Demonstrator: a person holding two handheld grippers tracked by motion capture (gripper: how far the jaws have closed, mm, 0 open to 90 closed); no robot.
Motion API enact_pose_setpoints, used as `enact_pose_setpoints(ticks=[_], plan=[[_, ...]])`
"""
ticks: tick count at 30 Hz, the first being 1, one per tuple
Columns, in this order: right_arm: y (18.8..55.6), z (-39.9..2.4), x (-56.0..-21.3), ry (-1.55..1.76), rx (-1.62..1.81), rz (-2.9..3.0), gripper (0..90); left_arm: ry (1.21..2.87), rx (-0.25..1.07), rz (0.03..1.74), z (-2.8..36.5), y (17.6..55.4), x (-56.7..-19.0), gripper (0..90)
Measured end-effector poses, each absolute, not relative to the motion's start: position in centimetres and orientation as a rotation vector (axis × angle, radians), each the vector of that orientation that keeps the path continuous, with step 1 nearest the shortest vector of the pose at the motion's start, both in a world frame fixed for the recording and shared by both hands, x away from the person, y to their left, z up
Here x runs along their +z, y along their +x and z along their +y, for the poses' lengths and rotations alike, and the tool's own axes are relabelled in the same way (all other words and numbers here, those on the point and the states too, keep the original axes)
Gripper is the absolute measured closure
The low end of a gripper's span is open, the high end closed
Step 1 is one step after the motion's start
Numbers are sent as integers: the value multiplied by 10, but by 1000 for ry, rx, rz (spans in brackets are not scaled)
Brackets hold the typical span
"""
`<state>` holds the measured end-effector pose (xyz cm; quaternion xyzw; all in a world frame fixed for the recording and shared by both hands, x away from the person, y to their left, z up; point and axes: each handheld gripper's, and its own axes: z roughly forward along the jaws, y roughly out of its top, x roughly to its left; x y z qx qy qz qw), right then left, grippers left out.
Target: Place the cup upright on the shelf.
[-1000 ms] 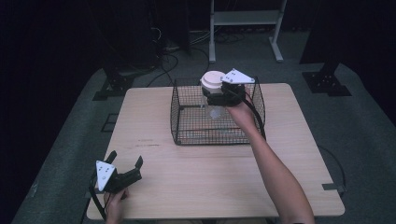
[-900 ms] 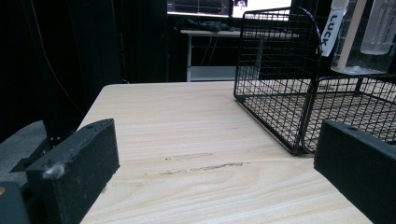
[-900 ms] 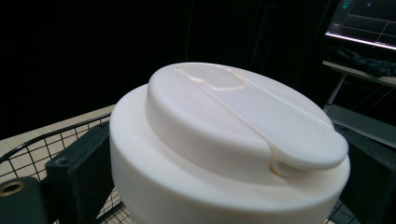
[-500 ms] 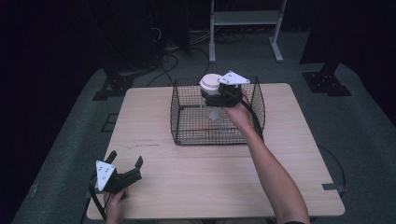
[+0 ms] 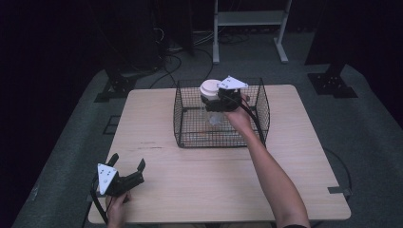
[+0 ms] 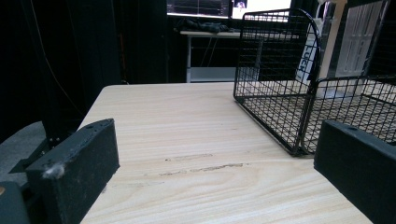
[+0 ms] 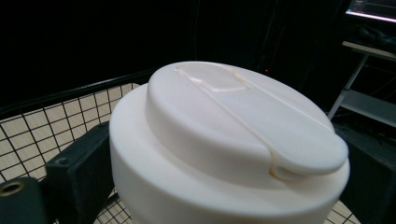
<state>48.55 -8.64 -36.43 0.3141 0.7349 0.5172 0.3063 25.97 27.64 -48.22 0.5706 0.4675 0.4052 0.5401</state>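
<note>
Cream-lidded clear plastic jar (image 5: 212, 97), gripped at its cap between my right tongs (image 5: 223, 97), hangs above the black wire-mesh basket (image 5: 183, 121) on the pale wooden counter (image 5: 157, 190). In the right gripper view the round white cap (image 7: 233, 135) sits squarely between the two black jaws, one pressed against each side, with basket mesh showing beneath and behind. The jar's clear body hangs below the tongs, over the basket's middle, inside the line of the rim; I cannot tell whether its base has reached the mesh floor.

My left tongs (image 5: 127, 172) rest spread wide and empty at the counter's near left corner, well apart from the basket. Their own view looks across bare wood to the basket's near corner (image 6: 299, 116).

As I judge it, the step in hand is moving the jar through the basket's open top. To do it well, I would keep the right tongs level so the jar stays upright, hold firm pressure on the smooth cap, which may slip, and travel straight up or down, clear of the wire walls on either side. The left tongs could steady the basket's near rim if it shifts.
</note>
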Motion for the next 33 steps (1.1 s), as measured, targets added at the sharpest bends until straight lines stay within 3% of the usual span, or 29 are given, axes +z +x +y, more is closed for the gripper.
enact_pose_setpoints(ticks=[16,33], plan=[[493,-90,-387,849,1314,2025,42,1353,964,1112,276,260,-482,0],[491,-98,-386,819,1319,2059,40,1357,963,1109,276,259,-482,0]])
